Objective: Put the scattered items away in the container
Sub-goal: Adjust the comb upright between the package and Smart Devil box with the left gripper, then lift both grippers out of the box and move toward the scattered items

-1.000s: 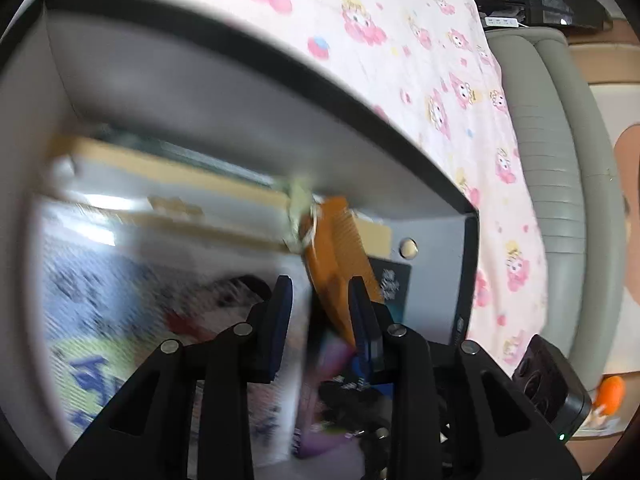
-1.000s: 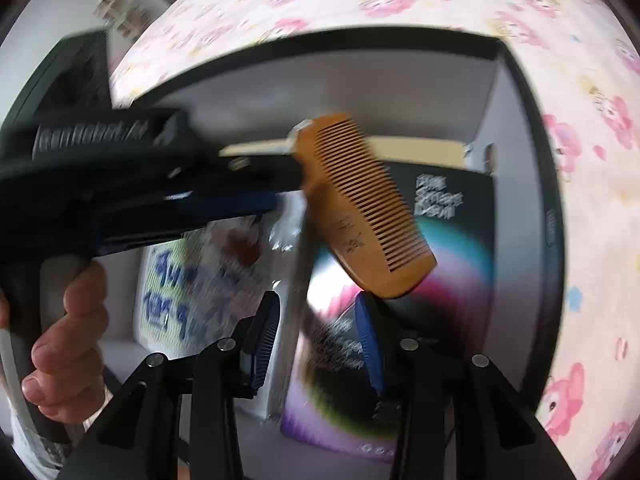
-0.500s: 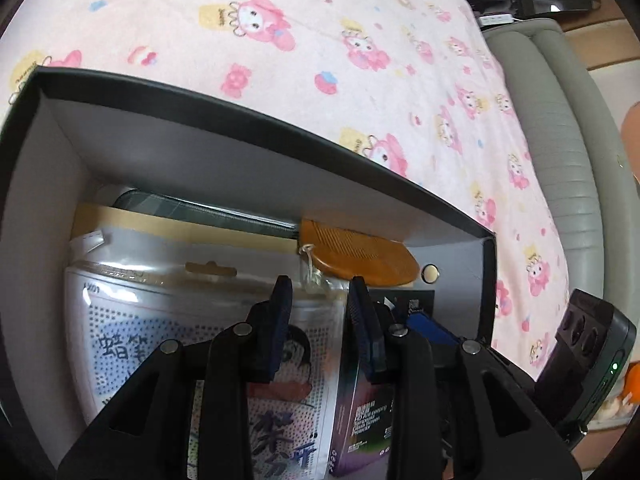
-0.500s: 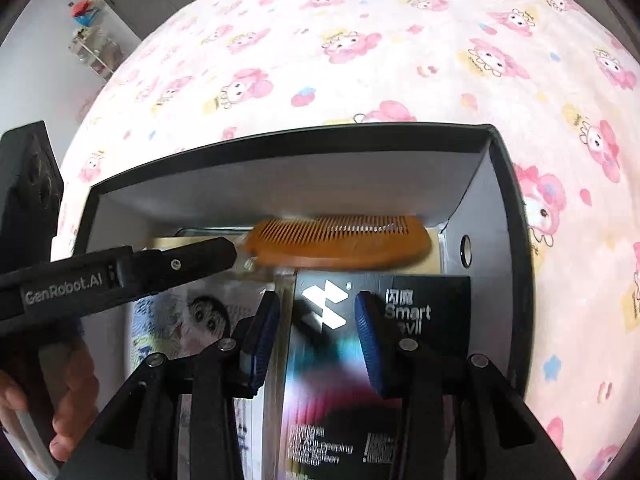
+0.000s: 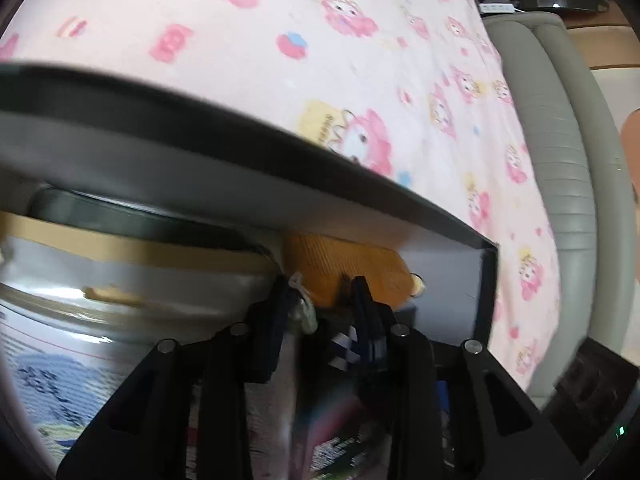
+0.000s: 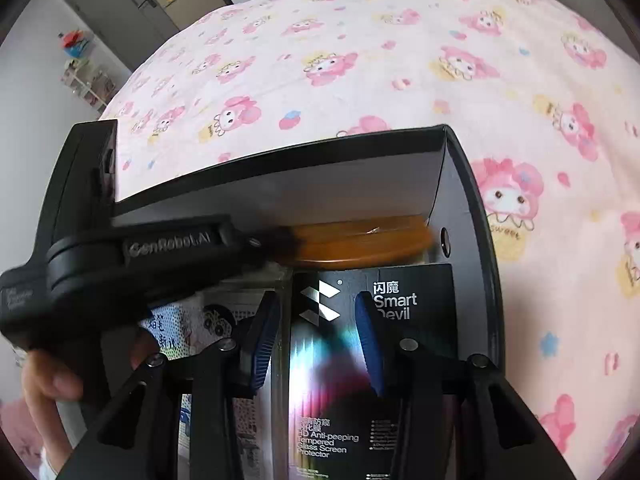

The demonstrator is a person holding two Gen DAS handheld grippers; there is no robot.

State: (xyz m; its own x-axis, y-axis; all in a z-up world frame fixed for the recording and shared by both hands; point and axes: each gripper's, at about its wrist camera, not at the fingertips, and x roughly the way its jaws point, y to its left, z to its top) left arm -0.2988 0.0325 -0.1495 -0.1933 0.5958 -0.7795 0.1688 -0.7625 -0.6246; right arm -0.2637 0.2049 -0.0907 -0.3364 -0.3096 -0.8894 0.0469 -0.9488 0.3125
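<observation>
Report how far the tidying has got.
Done: the wooden comb, screen protector pack and cartoon packet lie inside the black box. In hand: nothing; the left gripper hovers open beside the comb, the right gripper open. Left: no loose items visible on the bedsheet.

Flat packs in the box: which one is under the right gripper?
The black Smart Devil screen-protector pack, right of the cartoon-printed clear bag; the right gripper hovers open over it.

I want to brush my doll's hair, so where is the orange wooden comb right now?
The orange wooden comb lies inside the black cardboard box, along its far wall, just beyond the black Smart Devil screen protector pack. In the left wrist view it sits right ahead of the left gripper.
</observation>
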